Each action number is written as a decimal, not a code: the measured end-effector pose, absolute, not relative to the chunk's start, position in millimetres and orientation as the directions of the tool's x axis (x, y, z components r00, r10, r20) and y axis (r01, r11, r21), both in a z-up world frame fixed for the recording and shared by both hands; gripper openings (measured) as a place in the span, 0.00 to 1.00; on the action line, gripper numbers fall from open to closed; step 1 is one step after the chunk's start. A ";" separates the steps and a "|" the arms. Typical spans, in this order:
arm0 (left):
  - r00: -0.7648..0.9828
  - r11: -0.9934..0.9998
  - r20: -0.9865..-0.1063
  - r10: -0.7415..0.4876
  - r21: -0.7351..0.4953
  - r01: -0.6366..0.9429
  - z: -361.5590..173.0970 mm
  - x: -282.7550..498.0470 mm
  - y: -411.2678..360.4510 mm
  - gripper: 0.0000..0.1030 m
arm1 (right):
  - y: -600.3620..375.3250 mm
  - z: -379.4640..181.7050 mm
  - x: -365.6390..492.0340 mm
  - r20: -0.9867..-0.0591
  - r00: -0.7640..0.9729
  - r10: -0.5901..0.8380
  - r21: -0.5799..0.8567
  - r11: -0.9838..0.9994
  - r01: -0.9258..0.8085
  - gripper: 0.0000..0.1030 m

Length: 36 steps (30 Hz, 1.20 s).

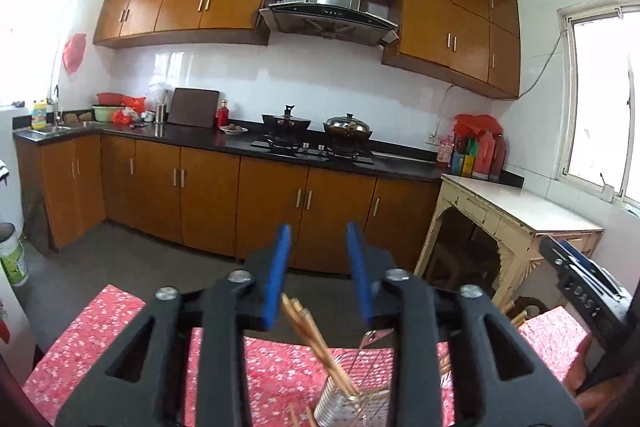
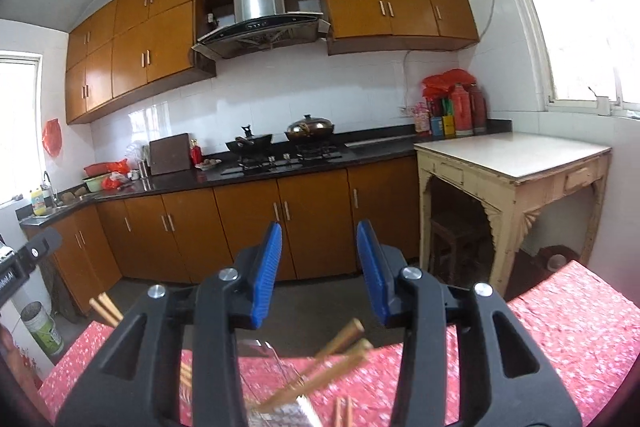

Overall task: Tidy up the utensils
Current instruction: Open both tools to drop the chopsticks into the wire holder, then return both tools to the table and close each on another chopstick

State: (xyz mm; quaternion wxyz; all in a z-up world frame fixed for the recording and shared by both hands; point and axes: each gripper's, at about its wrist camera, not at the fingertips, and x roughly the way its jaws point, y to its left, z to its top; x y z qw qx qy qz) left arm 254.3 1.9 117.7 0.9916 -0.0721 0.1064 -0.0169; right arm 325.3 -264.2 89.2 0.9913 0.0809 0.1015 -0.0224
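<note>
Hovering over red floral tablecloth [image 1: 100, 339] in kitchen: both grippers parted, empty.

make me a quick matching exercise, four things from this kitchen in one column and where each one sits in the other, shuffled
Things:
1. chopsticks
2. cutting board
3. lidded wok
4. red thermos flasks

Places:
A. on the right burner of the stove
B. in the counter corner beside the cream side table
C. standing in the metal holder on the red floral cloth
D. leaning against the white tiled wall

Pairs: 1-C, 2-D, 3-A, 4-B
</note>
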 end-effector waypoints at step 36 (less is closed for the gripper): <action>0.772 0.994 -0.627 -0.104 -0.080 0.069 -81.9 131.6 -19.8 0.98 | -246.4 -160.8 224.5 -0.749 0.651 0.126 0.154 0.988 -0.015 0.23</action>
